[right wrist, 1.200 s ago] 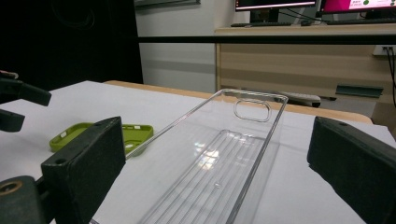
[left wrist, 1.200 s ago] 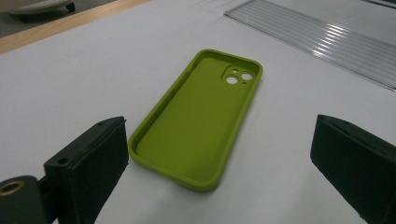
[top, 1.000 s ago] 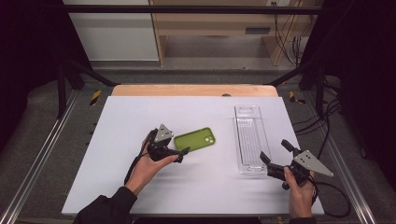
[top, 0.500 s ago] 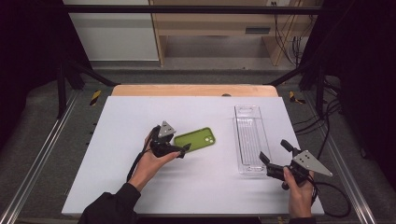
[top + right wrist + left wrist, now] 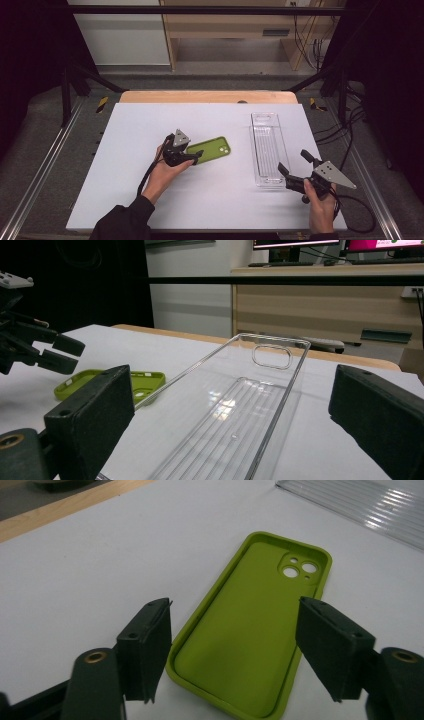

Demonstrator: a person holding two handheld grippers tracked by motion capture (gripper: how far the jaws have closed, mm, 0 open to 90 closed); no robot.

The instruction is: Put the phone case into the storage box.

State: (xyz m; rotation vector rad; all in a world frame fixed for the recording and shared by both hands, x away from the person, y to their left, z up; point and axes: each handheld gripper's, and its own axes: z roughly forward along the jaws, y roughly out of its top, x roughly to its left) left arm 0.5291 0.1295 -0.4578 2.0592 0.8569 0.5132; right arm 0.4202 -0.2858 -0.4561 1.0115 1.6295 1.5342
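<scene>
A white table (image 5: 150, 200) fills the middle of the high view, and a green phone case (image 5: 212, 149) lies flat near its centre, hollow side up, with its camera holes at the end farthest from the person. Everything below is placed relative to this case.

The left gripper (image 5: 192, 157), held in the person's left hand (image 5: 162, 172), sits at the near end of the case. In the left gripper view its two black jaws stand on either side of that near end, one just outside each long edge. The jaws have just been closing, with the case between them, but small gaps remain at both sides, so the claw is open and not yet pressing on the case (image 5: 250, 640).

To the right of the case, well apart from it, lies a clear plastic tray (image 5: 267, 147), long and narrow with a ribbed floor, running away from the person.

Further right and nearer the person than the case, the right gripper (image 5: 295, 170) is held in the right hand (image 5: 320, 205) just beyond the tray's near end. In the right gripper view its jaws stand wide apart, open and empty, with the tray (image 5: 235, 410) lying ahead between them and the case (image 5: 112, 382) off to the left.
</scene>
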